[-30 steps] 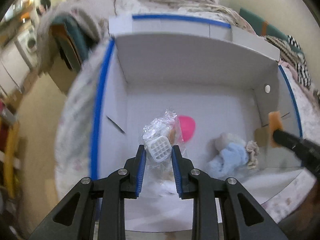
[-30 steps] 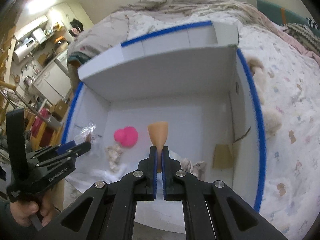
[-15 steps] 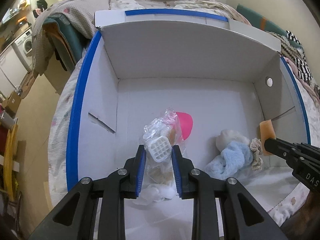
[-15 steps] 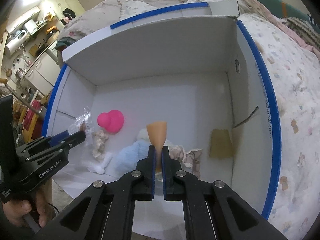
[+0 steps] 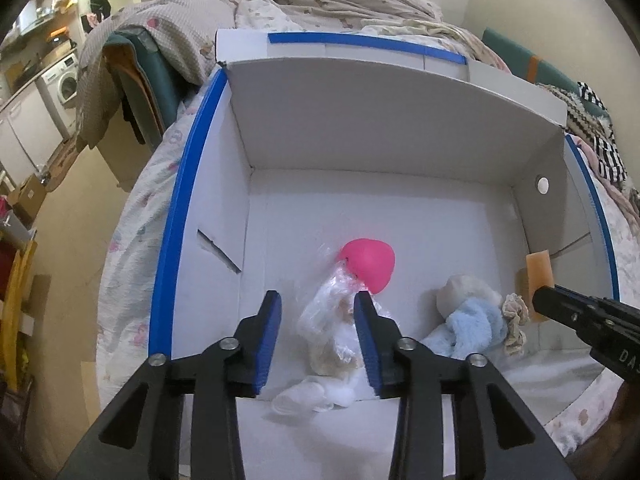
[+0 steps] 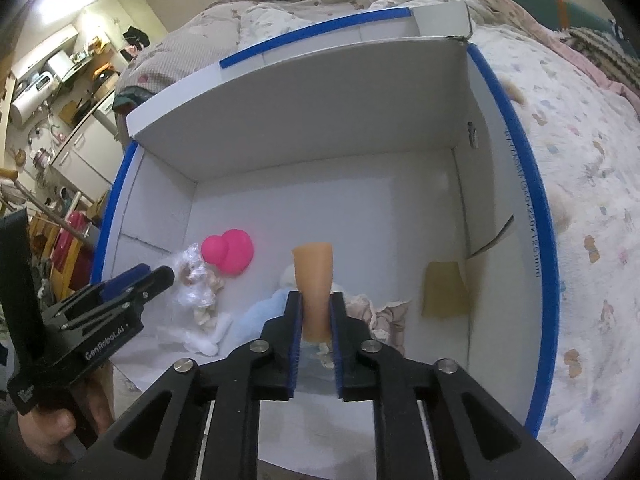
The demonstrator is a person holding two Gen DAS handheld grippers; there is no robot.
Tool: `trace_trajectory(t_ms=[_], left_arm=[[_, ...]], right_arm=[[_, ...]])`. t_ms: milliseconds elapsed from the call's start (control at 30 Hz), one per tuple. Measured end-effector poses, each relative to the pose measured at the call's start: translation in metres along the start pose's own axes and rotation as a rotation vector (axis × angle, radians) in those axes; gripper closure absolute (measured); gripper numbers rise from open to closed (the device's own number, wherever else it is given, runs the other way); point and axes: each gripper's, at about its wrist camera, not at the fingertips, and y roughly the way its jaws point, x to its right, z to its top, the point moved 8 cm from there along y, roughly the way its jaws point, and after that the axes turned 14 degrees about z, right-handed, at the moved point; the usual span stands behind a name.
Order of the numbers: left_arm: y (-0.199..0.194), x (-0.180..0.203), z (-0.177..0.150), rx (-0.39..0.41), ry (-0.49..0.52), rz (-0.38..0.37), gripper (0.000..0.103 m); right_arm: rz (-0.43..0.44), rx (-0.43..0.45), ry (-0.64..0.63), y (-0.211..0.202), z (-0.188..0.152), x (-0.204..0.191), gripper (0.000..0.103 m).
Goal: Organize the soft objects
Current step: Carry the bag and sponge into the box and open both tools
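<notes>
Fingers of your left gripper (image 5: 316,312) stand spread above the plastic bag (image 5: 334,328); your right gripper (image 6: 316,312) loosely brackets the orange sponge (image 6: 314,284) inside the white box (image 5: 360,132).

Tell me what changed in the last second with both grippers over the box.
The left gripper opened and let go of the clear plastic bag, which now lies on the floor of the box beside the pink ball. The right gripper has widened slightly around the orange sponge, which is still between its fingers. The blue plush stayed put.
</notes>
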Motion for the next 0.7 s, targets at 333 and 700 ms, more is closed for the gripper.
trace_trajectory(t_ms=[333,700], left_arm=[[-0.018,0.003,0.002,0.048,0.025,0.016,0.04],[-0.048,-0.031,0.011,0.071,-0.112,-0.008,0.039]], right_arm=[[0.018,0.064,0.025,-0.011,0.007,-0.004,0.035],[-0.019,0.182,0.025,-0.037,0.015,-0.013,0.0]])
